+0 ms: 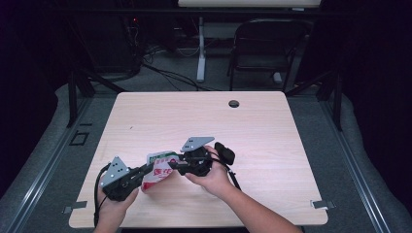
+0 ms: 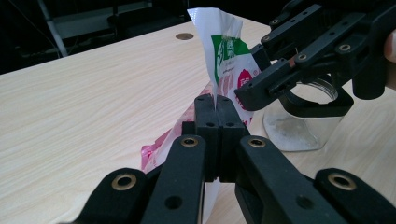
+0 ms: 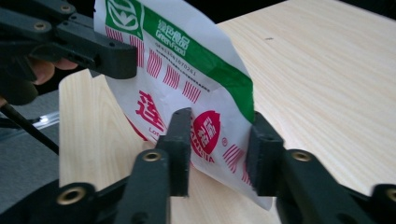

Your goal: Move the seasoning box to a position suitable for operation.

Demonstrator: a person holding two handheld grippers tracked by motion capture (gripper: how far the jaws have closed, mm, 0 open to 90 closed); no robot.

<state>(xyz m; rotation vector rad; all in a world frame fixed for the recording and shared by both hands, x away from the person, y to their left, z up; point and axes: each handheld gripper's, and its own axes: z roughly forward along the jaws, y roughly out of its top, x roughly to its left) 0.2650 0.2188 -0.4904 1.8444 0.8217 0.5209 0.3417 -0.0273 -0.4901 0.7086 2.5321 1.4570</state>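
A: How does the left tool (image 2: 215, 105) stand?

B: Its two jaws are pressed together on an edge of the white, red and green bag (image 2: 224, 60). So it is grasping the bag and holds it upright above the table (image 2: 93, 112).

A: And the right tool (image 3: 219, 140)?

B: In the right gripper view its jaws are apart, one on each side of the bag's face. The bag sits between them, but they have not closed on it. It is released.

A: Where is the bag on the table?

B: In the high view the bag (image 1: 159, 167) is near the front edge, left of centre, between the left tool (image 1: 144, 171) and the right tool (image 1: 176, 164). Just behind it, in the left gripper view, there is a clear glass jar (image 2: 299, 126), partly hidden by the right tool.

A: Which step is this, in your opinion?

B: It looks like the second grip is being taken, perhaps for opening the bag or pouring into the jar. What is in the bag I cannot tell.

A: What does the next move need?

B: The right tool should close firmly on the film, while the left tool does not loosen.
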